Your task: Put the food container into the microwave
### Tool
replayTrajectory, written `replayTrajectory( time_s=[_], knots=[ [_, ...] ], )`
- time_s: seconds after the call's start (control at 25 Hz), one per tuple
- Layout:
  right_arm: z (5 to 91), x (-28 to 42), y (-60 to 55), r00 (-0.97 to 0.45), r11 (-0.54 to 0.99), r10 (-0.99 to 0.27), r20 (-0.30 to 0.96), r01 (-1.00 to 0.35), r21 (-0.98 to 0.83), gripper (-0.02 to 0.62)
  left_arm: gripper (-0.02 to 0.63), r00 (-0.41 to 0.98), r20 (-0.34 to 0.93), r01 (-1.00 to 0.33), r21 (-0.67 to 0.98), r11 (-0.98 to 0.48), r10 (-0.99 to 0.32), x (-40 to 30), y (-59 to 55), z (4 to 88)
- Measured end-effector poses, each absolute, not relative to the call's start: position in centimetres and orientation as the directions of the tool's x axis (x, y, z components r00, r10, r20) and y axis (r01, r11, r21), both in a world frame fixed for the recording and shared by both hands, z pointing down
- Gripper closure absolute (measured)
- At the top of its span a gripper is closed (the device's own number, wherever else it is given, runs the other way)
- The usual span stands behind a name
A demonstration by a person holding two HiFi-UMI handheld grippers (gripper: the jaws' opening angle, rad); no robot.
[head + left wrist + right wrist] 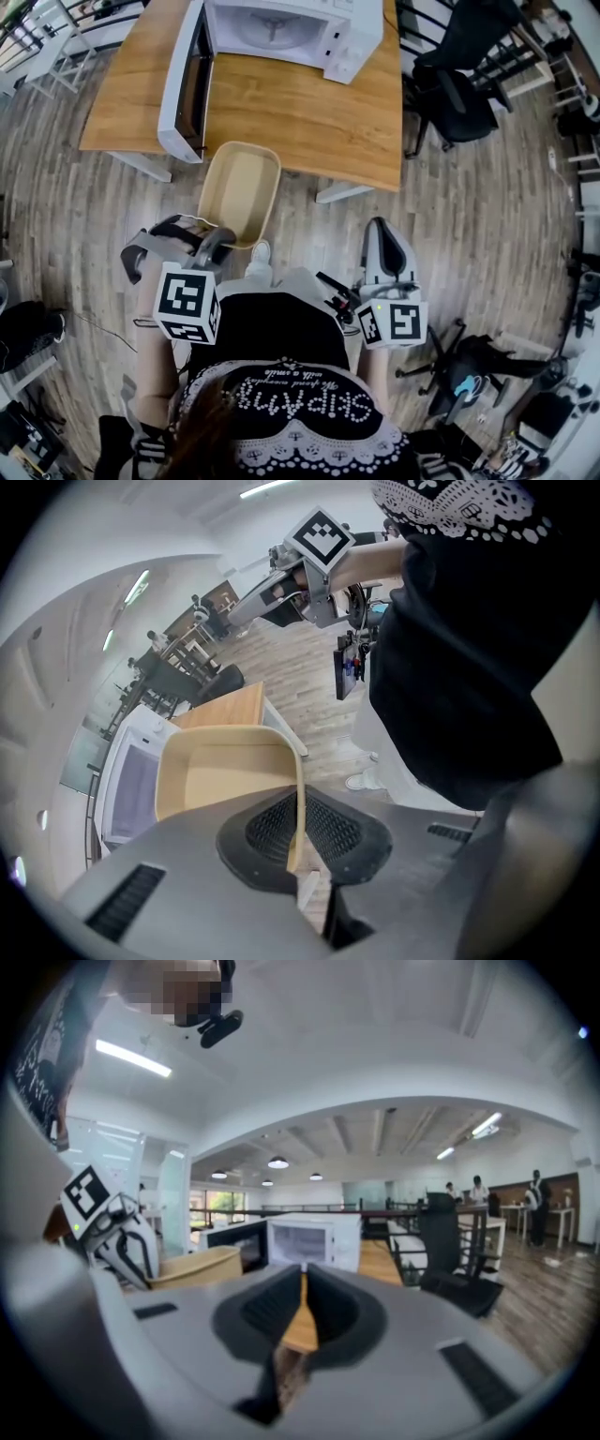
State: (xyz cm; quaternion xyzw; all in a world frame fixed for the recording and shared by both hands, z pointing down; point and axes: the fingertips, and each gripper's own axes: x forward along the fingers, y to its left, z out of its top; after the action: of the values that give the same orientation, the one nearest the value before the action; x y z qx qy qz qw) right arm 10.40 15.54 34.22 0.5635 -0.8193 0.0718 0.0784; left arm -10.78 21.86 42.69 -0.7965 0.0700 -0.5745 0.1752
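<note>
Left gripper view alone shows left tool clamped on food container wall; right tool jaws together. Head view: container empty, before open microwave.

Wooden table; black office chair beside it.

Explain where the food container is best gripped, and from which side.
Grip the food container by its thin upright near wall, from the person's side, a jaw on each face. The left gripper holds it so, leaving the far end free toward the microwave.
</note>
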Motion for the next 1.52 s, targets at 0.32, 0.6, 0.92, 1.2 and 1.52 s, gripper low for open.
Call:
replayTrajectory(
  time_s=[0.32, 0.6, 0.92, 1.2, 1.52],
  knots=[
    [33.1, 9.8, 14.7, -0.32, 0.323, -0.928, 0.191, -0.946, -0.013, 0.555, 0.571, 0.338, 0.889, 0.095, -0.359, -0.929, -0.309, -12.3, 21.0, 42.5],
    [33.4, 9.5, 13.7, -0.325, 0.329, -0.924, 0.203, -0.944, -0.017, 0.555, 0.571, 0.342, 0.89, 0.087, -0.35, -0.933, -0.302, -12.5, 20.1, 42.8],
    [34.1, 9.1, 11.1, -0.362, 0.364, -0.908, 0.209, -0.931, -0.035, 0.555, 0.571, 0.326, 0.893, 0.06, -0.347, -0.936, -0.31, -12.4, 18.5, 42.8],
    [35.0, 9.1, 5.8, -0.41, 0.409, -0.885, 0.219, -0.911, -0.054, 0.555, 0.571, 0.327, 0.897, 0.054, -0.332, -0.942, -0.297, -10.5, 14.4, 43.1],
    [34.7, 10.2, -3.1, -0.476, 0.476, -0.854, 0.208, -0.878, -0.056, 0.557, 0.571, 0.321, 0.888, 0.012, -0.351, -0.936, -0.329, -7.6, 6.0, 42.7]
  ],
)
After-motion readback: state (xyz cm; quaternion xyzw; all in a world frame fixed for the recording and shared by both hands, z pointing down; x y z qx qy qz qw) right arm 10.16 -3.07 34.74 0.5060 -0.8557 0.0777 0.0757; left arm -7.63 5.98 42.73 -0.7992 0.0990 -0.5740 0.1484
